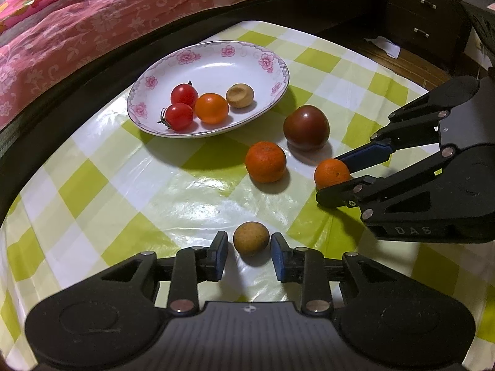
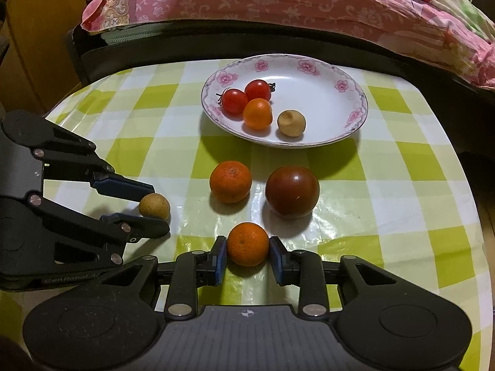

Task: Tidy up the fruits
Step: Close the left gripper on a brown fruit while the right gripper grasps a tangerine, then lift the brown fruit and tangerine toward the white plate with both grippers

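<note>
A white floral plate (image 1: 247, 52) (image 2: 337, 108) holds two cherry tomatoes (image 1: 182, 105), a small orange fruit (image 1: 212, 108) and a tan longan (image 1: 239, 95). My left gripper (image 1: 249, 244) is open around a tan longan (image 1: 250, 238) (image 2: 154, 206) on the table, with small gaps on both sides. My right gripper (image 2: 247, 250) is open around a small orange (image 2: 247, 243) (image 1: 331, 173), its pads very near or just touching. A second orange (image 1: 266, 161) (image 2: 230, 181) and a dark red tomato (image 1: 306, 127) (image 2: 292, 192) lie between the grippers and the plate.
The table has a green and white checked cloth (image 1: 154, 185). A bed with pink floral bedding (image 1: 77, 24) (image 2: 278, 0) runs along the far edge. A dark wooden drawer cabinet (image 1: 423, 15) stands at the right beyond the table.
</note>
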`<state>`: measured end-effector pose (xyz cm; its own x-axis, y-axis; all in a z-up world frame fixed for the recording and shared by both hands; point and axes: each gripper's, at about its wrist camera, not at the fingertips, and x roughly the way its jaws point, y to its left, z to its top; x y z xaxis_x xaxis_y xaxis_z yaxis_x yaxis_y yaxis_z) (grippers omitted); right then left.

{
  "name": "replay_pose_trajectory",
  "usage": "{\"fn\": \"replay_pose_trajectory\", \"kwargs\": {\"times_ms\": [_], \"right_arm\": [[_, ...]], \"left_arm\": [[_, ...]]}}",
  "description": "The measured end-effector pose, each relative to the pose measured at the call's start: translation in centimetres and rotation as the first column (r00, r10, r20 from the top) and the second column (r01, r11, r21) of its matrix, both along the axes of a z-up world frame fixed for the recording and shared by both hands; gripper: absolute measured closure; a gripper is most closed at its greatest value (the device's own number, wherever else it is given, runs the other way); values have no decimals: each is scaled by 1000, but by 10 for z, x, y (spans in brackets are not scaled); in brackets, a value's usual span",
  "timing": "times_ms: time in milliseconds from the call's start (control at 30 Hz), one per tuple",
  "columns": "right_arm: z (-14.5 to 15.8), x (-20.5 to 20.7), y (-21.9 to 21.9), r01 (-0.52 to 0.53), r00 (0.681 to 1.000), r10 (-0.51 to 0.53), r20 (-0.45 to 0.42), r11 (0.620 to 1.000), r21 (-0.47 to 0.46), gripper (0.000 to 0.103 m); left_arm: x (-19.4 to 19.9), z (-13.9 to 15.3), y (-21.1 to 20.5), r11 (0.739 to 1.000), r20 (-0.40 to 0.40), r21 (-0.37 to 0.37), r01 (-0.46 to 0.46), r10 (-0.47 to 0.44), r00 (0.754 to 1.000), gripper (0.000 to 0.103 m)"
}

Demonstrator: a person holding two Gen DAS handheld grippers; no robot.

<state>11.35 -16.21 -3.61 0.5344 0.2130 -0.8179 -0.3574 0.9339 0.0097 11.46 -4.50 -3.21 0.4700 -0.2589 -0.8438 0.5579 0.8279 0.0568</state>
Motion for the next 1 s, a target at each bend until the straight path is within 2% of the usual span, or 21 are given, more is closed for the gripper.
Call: {"fn": "replay_pose_trajectory", "kwargs": {"times_ms": [500,800,1000], "right_arm": [[1,0,-2,2,1000,-3,4,1000,26,74],[0,0,2,-7,1000,7,1,1000,3,74],[1,-1,2,-2,1000,2,-7,1000,-6,77]], "left_arm": [[-1,-1,-2,1000,14,8,6,-6,1000,64],[0,-1,-3,1000,7,6,-12,12,1000,64],[-1,2,-4,1000,23,4,-16,16,1000,69]]}}
